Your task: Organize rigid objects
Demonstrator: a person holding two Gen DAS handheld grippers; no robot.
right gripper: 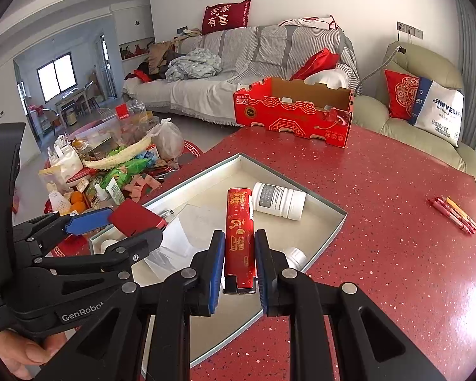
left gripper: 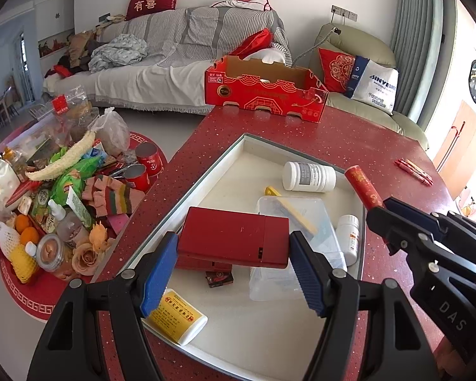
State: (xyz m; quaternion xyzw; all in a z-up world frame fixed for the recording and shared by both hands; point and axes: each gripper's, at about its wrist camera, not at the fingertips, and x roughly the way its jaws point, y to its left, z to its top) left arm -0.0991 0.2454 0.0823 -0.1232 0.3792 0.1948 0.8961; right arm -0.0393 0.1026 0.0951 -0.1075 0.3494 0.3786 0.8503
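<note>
Left wrist | left gripper (left gripper: 233, 262) clamps red box (left gripper: 233, 236) | right gripper (right gripper: 238, 271) clamps red tube (right gripper: 239, 238)

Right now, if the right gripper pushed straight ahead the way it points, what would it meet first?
Probably the white bottle lying in the tray: the red tube clamped in the right gripper reaches almost to it. Depth is unclear; the tube may pass just beside it.

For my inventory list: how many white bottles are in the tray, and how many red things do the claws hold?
White bottles: 3 (jar, small bottle, yellow-labelled bottle)
Red things held: 2 (flat box, left claw; tube, right claw)
Total: 5
</note>
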